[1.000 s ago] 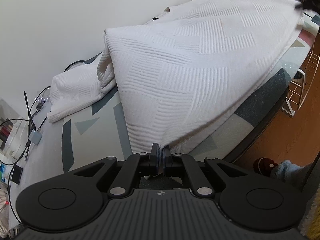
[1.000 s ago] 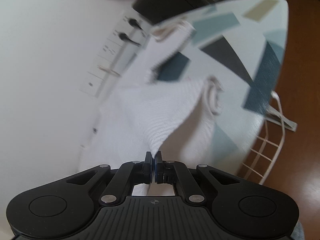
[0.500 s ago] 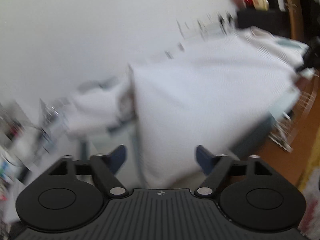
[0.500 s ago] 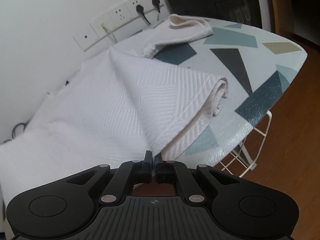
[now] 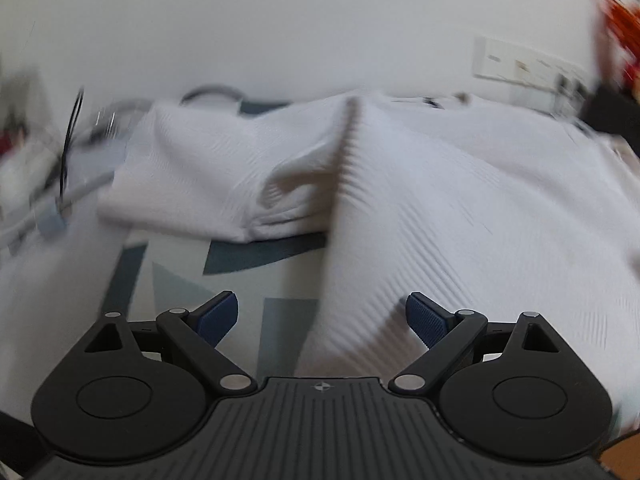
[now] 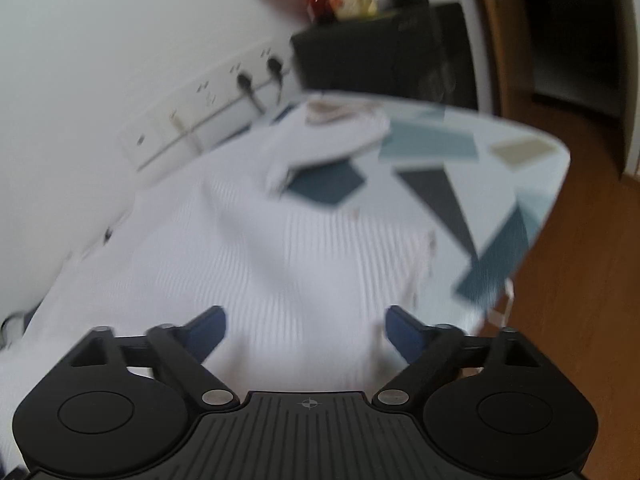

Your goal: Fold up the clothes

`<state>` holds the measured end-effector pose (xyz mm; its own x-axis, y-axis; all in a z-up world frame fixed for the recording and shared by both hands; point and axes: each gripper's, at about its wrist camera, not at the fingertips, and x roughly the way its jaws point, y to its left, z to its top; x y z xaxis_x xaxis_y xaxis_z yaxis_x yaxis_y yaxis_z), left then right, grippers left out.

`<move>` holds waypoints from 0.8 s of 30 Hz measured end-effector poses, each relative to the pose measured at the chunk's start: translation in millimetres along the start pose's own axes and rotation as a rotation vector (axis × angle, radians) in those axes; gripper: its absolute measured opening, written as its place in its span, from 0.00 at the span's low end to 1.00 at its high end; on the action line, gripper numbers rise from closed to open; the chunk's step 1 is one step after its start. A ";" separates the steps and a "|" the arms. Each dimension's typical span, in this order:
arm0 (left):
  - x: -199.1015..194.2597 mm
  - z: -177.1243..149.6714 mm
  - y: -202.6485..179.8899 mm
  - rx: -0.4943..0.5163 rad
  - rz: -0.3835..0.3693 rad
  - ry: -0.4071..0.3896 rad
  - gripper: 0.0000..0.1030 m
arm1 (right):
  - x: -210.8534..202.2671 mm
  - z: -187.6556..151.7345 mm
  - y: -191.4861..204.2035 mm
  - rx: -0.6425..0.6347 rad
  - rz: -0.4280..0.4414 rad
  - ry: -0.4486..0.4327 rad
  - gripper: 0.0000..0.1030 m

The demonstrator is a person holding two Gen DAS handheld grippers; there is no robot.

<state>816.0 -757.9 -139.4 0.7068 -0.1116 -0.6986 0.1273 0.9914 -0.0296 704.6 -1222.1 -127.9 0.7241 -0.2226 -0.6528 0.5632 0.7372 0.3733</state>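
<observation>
A white ribbed knit garment lies spread over a round table with a geometric-print top, a folded flap forming a raised crease toward 12 o'clock in the left wrist view and a sleeve bunched at 10 o'clock. In the right wrist view the cloth's near edge hangs close to the table rim at 4 o'clock. Both tools stand with jaws wide apart and nothing between them: the left gripper over the garment's near edge, the right gripper above the knit. The likely risks: the loose, unheld fabric could slide off the rim toward the wooden floor, or the bunched sleeve could leave a lumpy, uneven fold. Cables lie near the sleeve at 9 o'clock and could snag.
</observation>
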 end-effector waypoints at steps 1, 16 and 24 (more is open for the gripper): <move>6.9 3.6 5.9 -0.059 -0.018 0.030 0.90 | 12.5 11.0 6.5 -0.004 -0.001 -0.013 0.87; 27.0 -4.2 -37.6 -0.052 -0.005 0.157 0.82 | 121.2 18.7 50.7 -0.427 0.052 0.153 0.73; 3.9 -15.3 -49.1 -0.024 -0.049 0.144 0.11 | 73.6 -18.1 44.1 -0.555 0.168 0.159 0.15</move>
<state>801.8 -806.0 -151.6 0.5924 -0.1502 -0.7915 0.1411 0.9866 -0.0817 775.5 -1194.4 -171.5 0.6927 -0.0072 -0.7212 0.1232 0.9864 0.1085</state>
